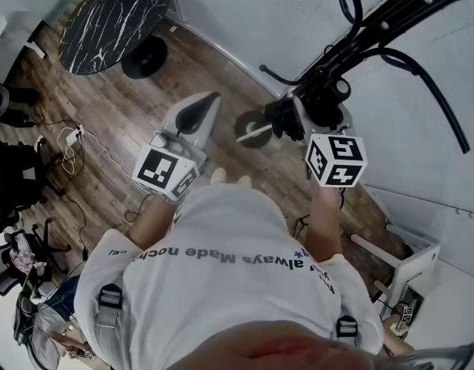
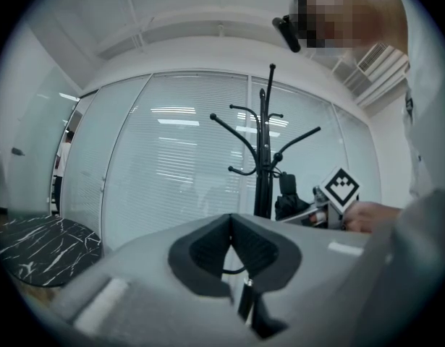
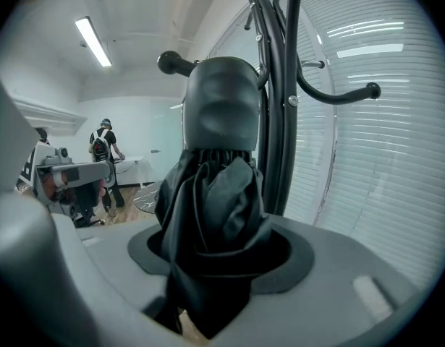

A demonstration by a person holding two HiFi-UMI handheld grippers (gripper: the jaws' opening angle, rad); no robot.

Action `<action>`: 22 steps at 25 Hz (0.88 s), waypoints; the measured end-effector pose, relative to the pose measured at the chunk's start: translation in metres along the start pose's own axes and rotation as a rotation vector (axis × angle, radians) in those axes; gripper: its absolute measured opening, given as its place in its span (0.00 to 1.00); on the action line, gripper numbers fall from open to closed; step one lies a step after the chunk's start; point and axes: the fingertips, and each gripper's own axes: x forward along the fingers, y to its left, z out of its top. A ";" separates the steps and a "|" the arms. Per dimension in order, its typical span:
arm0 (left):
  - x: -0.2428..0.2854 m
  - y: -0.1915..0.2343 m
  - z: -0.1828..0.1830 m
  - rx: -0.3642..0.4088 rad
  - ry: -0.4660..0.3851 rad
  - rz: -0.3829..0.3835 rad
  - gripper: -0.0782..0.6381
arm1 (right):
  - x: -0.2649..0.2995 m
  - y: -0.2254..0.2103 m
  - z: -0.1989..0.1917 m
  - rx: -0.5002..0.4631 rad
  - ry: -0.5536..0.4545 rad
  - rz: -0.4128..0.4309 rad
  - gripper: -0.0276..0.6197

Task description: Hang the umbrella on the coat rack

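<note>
1. Your left gripper [image 2: 231,226] sits pressed together, empty, well apart from the coat rack [image 2: 263,157].
2. Your right gripper [image 3: 215,266] pinches the folded umbrella [image 3: 211,194]; its long axis runs straight out from the jaws, rounded end foremost.
3. Just right of that end stands the rack's pole [image 3: 280,121], a hook [image 3: 372,90] curving out further right: your right hand is nearer.

Umbrella [image 3: 215,208] between right gripper [image 3: 221,262] jaws, just beside coat rack [image 3: 280,143]
</note>
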 end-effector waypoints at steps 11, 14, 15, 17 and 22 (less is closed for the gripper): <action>0.006 -0.010 -0.007 0.013 0.023 -0.014 0.11 | 0.020 -0.025 -0.036 0.056 0.053 -0.024 0.43; 0.006 -0.012 -0.009 0.016 0.032 -0.009 0.11 | 0.025 -0.024 -0.042 0.054 0.057 -0.014 0.43; 0.005 -0.013 -0.009 0.017 0.034 -0.008 0.11 | 0.027 -0.024 -0.044 0.053 0.059 -0.007 0.44; 0.004 -0.015 -0.009 0.020 0.036 -0.006 0.11 | 0.031 -0.022 -0.049 0.046 0.067 0.004 0.44; 0.000 -0.017 -0.010 0.018 0.038 0.005 0.11 | 0.037 -0.019 -0.058 0.031 0.066 0.017 0.48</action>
